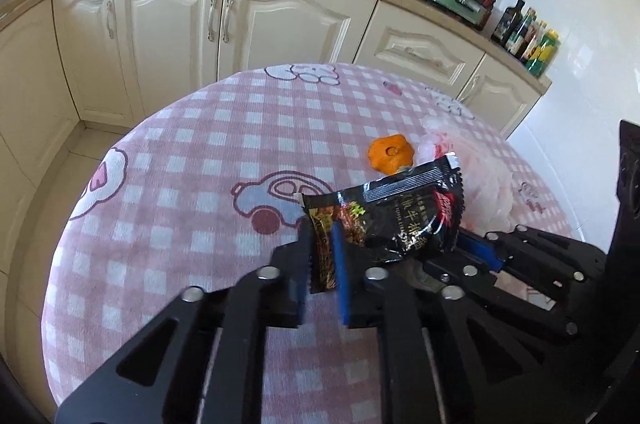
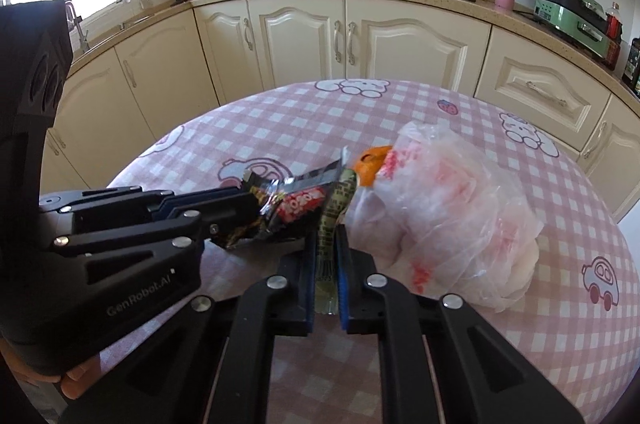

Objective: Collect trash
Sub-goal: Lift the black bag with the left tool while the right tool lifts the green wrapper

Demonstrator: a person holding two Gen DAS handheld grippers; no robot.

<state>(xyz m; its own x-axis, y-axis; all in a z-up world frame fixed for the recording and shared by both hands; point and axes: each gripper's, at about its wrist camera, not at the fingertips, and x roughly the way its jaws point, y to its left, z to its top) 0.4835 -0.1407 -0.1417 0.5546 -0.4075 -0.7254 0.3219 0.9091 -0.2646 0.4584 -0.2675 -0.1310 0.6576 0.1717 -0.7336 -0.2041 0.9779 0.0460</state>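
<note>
Above checked table: left gripper pinching black wrapper, long axis up-right; right gripper pinching green sachet.

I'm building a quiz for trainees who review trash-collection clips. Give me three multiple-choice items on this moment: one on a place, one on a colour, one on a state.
1. Where does the orange peel lie?
A. on the kitchen counter
B. on the checked tablecloth, beside the plastic bag
C. on the floor

2. What is the main colour of the wrapper in the left gripper?
A. black
B. yellow
C. white

3. How does the right gripper stand?
A. wide open over the bag
B. shut on nothing
C. shut on a green packet

Answers:
1 B, the peel rests on the cloth right next to the bag.
2 A, the snack wrapper is black with red print.
3 C, the blue pads press the thin green packet from both sides.
</note>
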